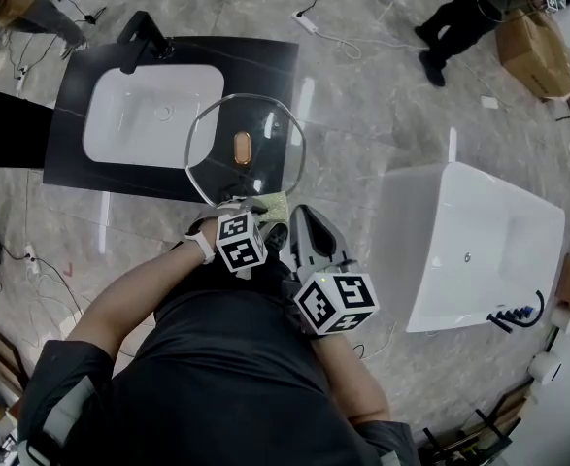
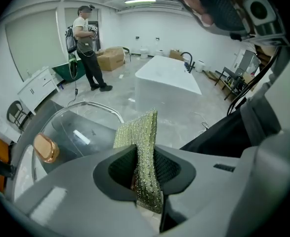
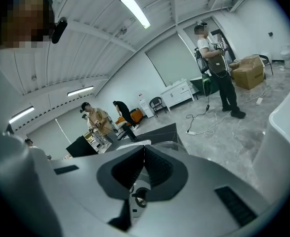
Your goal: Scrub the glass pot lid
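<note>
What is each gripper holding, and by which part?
Left gripper: scouring cloth, pinched by its lower end. Right gripper: apparently the glass pot lid, by its near rim.

A bare test hall with bathtub (image 1: 411, 260), sink (image 1: 153, 115), cardboard box (image 1: 535, 51).

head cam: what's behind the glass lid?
Through the glass pot lid, the black countertop and the white basin's corner show. The scouring cloth in the left gripper covers its lower rim.

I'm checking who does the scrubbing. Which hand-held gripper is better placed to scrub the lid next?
Left. The left hand-held gripper is shut on the scouring cloth, right beside the glass pot lid. The right hand-held gripper is shut on the lid's rim, steadying it.
</note>
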`<move>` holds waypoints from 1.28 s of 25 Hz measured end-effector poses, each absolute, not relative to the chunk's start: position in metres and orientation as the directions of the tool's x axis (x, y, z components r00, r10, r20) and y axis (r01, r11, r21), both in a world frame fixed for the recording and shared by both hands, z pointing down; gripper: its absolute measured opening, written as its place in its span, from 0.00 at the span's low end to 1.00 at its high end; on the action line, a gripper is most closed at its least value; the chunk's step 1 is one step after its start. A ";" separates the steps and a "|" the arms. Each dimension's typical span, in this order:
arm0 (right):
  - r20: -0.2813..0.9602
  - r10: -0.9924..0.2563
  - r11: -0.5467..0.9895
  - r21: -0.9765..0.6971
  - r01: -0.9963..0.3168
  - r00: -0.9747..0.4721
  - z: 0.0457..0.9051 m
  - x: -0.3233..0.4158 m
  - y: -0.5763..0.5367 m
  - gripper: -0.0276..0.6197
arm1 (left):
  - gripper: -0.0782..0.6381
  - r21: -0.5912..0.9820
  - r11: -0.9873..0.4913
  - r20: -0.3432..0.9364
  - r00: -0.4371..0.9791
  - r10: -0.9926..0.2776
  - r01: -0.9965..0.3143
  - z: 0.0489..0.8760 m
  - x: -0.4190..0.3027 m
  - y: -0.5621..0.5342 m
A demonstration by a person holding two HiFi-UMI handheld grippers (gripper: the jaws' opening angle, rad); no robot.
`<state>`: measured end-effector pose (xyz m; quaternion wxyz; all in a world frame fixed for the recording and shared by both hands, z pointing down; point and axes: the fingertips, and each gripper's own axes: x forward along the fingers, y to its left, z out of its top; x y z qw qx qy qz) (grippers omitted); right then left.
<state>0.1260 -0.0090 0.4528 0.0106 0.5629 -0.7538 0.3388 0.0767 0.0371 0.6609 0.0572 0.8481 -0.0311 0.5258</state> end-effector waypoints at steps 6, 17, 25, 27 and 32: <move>0.370 -0.887 0.077 -0.472 -0.878 -0.277 0.438 0.150 -0.012 0.05 | 0.21 -0.061 -0.996 0.872 0.482 -0.082 -0.059 0.627 0.080 0.022; 0.339 -0.912 0.052 -0.466 -0.884 -0.232 0.423 0.156 -0.019 0.05 | 0.21 0.076 -0.937 0.715 0.674 -0.186 -0.340 0.514 0.043 -0.072; 0.332 -0.902 0.083 -0.496 -0.864 -0.277 0.427 0.142 -0.028 0.05 | 0.21 0.135 -0.734 0.804 0.507 -0.311 -0.665 0.554 -0.056 -0.201; 0.332 -0.903 0.079 -0.497 -0.864 -0.273 0.428 0.145 -0.027 0.05 | 0.21 0.158 -0.689 0.822 0.480 -0.305 -0.708 0.575 -0.059 -0.220; 0.352 -0.907 0.026 -0.503 -0.864 -0.233 0.439 0.168 -0.013 0.05 | 0.21 0.240 -0.614 0.864 0.454 -0.218 -0.752 0.628 -0.042 -0.241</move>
